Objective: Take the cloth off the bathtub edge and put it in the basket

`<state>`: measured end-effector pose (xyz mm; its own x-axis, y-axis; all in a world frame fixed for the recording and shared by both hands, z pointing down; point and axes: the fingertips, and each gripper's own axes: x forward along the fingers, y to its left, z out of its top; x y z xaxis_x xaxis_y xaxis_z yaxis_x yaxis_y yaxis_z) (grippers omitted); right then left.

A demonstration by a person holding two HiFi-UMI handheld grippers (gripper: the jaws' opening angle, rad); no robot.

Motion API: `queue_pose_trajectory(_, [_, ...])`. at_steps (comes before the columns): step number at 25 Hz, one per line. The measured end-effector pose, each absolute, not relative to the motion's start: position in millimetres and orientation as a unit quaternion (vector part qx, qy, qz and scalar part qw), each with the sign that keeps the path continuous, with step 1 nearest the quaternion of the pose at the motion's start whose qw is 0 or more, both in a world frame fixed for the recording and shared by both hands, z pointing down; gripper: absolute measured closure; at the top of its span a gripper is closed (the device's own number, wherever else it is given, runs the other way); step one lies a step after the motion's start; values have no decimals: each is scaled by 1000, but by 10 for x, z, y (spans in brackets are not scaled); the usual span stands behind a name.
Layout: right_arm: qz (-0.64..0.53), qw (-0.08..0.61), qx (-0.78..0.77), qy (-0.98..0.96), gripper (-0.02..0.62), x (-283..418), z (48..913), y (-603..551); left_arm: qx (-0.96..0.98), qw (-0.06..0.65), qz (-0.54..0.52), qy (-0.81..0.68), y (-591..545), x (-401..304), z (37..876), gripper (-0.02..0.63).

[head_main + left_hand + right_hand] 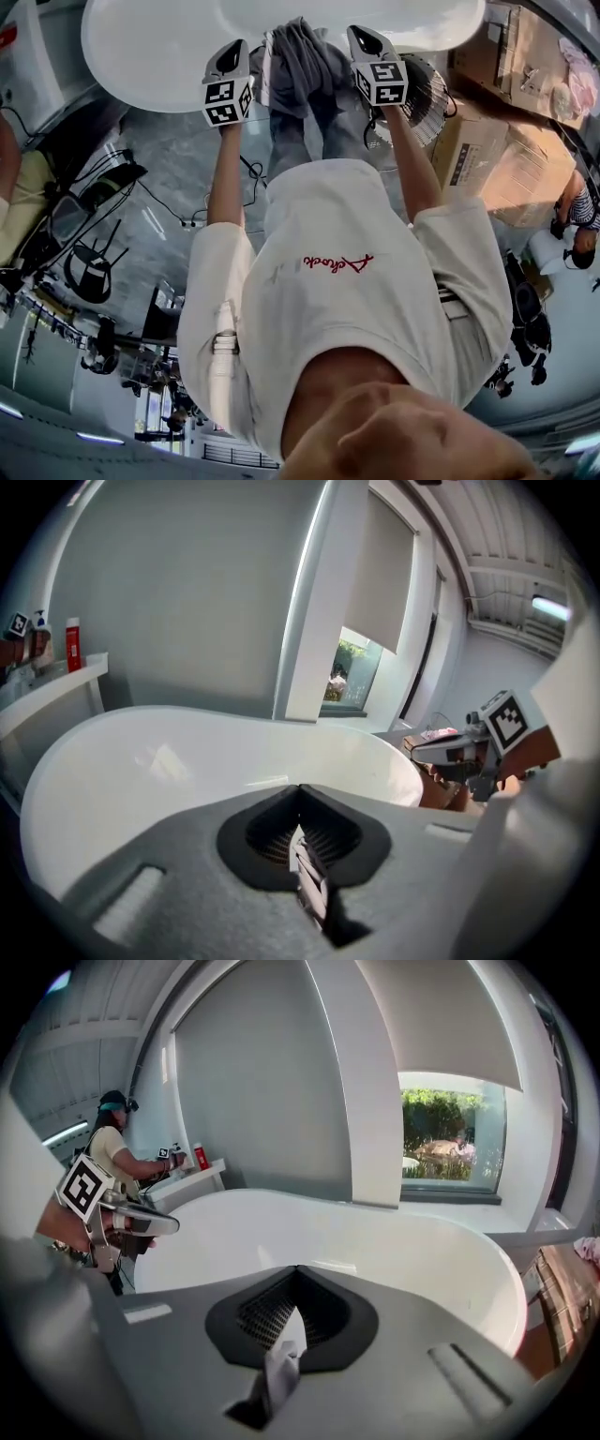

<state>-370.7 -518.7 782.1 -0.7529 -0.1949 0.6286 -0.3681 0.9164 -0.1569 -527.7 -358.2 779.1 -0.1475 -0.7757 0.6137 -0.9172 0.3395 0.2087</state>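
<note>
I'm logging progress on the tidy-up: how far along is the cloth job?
Nothing looks done: the grey cloth lies draped over the bathtub rim. In hand: the left gripper and right gripper flank it, both shut and empty. Left: grasping, lifting, and reaching a basket, which no view shows.

Plain grey wall (187, 592) all round, with a white pillar (314, 602) next to the window (450, 1138). Trees and bright daylight outside, blind (455, 1016) pulled partway down. There's a white shelf (66, 682) along the left wall with a red bottle (73, 641) on it. Strip light (553, 605) up on the ribbed ceiling (497, 536). Floor (178, 173) is shiny grey with cables (161, 202) trailing over it and a black chair (92, 270) off to one side. Cardboard boxes (506, 150) are stacked by a wire fan (427, 94).
</note>
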Motion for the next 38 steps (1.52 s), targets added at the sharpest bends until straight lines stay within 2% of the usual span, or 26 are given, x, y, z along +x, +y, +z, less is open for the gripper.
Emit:
queue_pose_trajectory(13, [196, 386, 109, -895, 588, -3770, 8700, -4728, 555, 439, 114, -697, -3367, -4940, 8725, 604])
queue_pose_trajectory(15, [215, 397, 92, -888, 588, -3782, 8815, -4630, 559, 462, 103, -681, -3358, -4856, 8824, 517])
queue_pose_trajectory(16, [232, 402, 80, -882, 566, -3800, 8874, -4569, 562, 472, 98, -672, -3357, -4813, 8871, 481])
queue_pose_trajectory(17, [252, 406, 67, -876, 420, -3822, 8932, -4502, 565, 480, 96, -664, -3355, -4772, 8916, 438])
queue_pose_trajectory(18, [271, 409, 56, -870, 383, -3845, 8985, -4440, 567, 487, 96, -657, -3350, -4735, 8962, 416])
queue_pose_trajectory(23, [308, 414, 41, -856, 235, -3921, 9184, -4300, 570, 526, 100, -623, -3327, -4549, 9205, 204])
queue_pose_trajectory(28, [331, 425, 36, -841, 146, -3903, 9405, -4209, 573, 549, 111, -598, -3296, -4400, 9384, 122])
queue_pose_trajectory(35, [344, 461, 31, -818, 143, -3789, 9681, -4097, 574, 580, 112, -566, -3306, -4261, 9501, 119])
queue_pose_trajectory(37, [347, 465, 28, -814, 162, -3776, 9706, -4070, 576, 586, 114, -559, -3301, -4214, 9522, 160])
queue_pose_trajectory(38, [347, 468, 24, -813, 181, -3776, 9712, -4056, 577, 587, 113, -556, -3303, -4194, 9531, 201])
